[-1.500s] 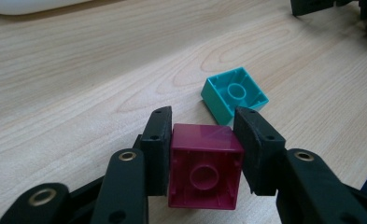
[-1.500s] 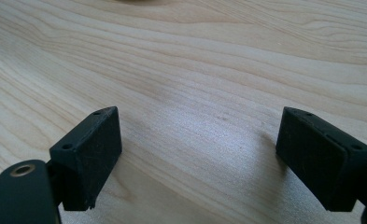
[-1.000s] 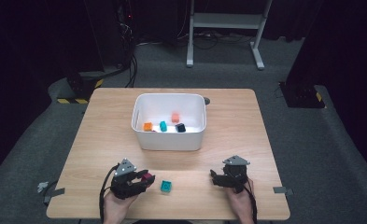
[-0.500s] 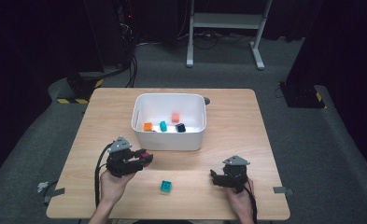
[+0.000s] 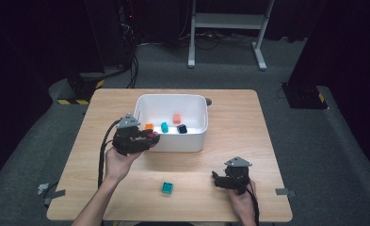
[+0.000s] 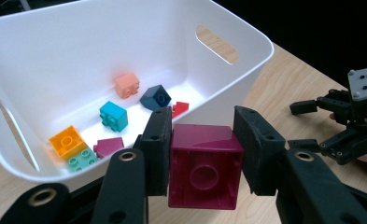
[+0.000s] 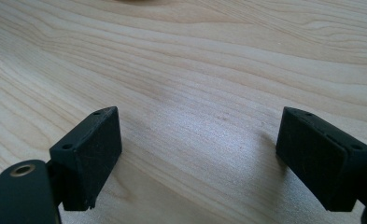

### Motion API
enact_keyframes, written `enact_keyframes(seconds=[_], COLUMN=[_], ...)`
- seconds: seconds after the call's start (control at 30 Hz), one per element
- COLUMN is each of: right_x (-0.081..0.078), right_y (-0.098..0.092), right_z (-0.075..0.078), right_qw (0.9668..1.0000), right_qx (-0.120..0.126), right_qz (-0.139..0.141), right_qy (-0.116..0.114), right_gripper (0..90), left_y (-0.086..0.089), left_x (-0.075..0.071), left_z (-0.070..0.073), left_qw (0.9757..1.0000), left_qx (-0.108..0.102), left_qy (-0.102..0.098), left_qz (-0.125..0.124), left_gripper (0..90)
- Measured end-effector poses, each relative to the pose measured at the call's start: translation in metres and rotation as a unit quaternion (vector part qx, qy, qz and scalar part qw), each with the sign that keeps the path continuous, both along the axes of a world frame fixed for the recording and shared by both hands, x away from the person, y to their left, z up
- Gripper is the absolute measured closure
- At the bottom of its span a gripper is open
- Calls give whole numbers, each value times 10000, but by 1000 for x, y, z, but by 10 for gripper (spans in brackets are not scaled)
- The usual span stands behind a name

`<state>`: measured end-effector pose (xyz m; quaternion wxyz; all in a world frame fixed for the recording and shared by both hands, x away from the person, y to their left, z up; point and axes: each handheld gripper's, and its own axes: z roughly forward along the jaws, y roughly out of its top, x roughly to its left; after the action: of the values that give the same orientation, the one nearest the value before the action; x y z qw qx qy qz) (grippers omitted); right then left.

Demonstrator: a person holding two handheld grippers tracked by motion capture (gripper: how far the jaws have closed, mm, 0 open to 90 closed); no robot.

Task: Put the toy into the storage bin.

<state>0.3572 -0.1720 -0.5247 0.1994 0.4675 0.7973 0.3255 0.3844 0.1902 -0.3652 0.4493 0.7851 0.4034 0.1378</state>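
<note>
Sorting of loose bricks into the white bin [image 5: 173, 141] judged well under way: several bricks already lay on the bin floor — orange [image 6: 67, 139], mint green, teal [image 6: 113, 115], salmon [image 6: 127, 85], dark blue [image 6: 156, 97], a small red piece and a magenta one. One magenta brick [image 6: 204, 165] was clamped between the pads of the left gripper [image 6: 203, 154], both pads pressed flat on its sides, stud face turned toward the camera. In the high view the left gripper [image 5: 142, 137] was held raised just beside the bin's near-left wall, jaws pointing toward the bin, brick not yet over the rim. Remaining, by my reading: carry this brick over the rim and let go, then fetch the teal brick [image 5: 167, 187] lying alone on the table [image 5: 248, 122] near the front edge, between the two hands. The left forearm reached in from the bottom edge, wrist lifted, cable hanging down beside it. The right gripper [image 5: 220, 178] rested low at the front right of the table, well apart from the bin; its jaws stood wide with bare wood between them, holding nothing.
</note>
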Motion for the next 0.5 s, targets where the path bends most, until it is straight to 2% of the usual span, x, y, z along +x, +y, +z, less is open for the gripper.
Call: enact_keyframes(seconds=[0.33,0.5], right_x=[0,0], right_y=[0,0], right_z=[0,0], right_qw=[10000,10000], right_qx=[0,0], right_qz=[2,1], right_qy=[0,-1], right_gripper=[139,139], left_y=[-3,-4], left_x=[23,35], left_z=[12,17], left_qw=[10000,9999], left_qx=[-94,-125], left_qy=[25,30], left_qz=[-10,62], left_gripper=[581,581])
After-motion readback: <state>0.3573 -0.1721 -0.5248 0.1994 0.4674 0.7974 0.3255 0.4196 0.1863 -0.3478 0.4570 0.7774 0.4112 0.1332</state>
